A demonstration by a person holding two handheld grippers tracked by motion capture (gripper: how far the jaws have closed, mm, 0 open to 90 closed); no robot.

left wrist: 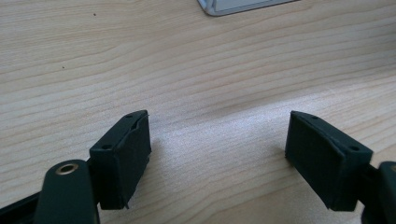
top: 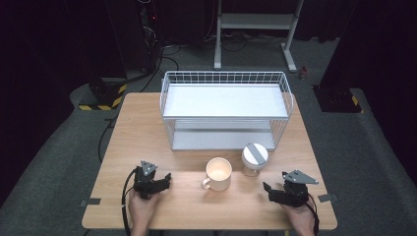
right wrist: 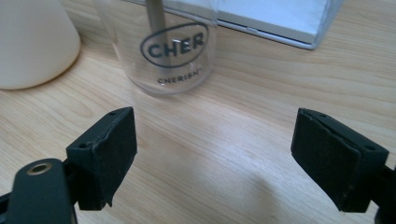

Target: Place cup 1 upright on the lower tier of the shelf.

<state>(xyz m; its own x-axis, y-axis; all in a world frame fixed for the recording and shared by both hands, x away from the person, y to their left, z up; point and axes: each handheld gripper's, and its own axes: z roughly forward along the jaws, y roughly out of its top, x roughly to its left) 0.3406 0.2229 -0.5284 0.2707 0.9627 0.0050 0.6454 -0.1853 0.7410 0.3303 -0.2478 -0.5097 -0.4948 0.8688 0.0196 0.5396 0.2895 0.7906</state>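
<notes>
Four fingers (right wrist: pixel 103 156), one jar (top: pixel 254 159), one mug (top: pixel 218 174)

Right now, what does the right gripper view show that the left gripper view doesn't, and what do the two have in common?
The right gripper view alone shows the clear jar with its printed oval label, standing just ahead of the right tool, and the side of the cream mug beside it. The left gripper view alone shows bare wood between the jaws of the left tool. Both show open black jaws with nothing between them, the wooden table and an edge of the white rack.
</notes>
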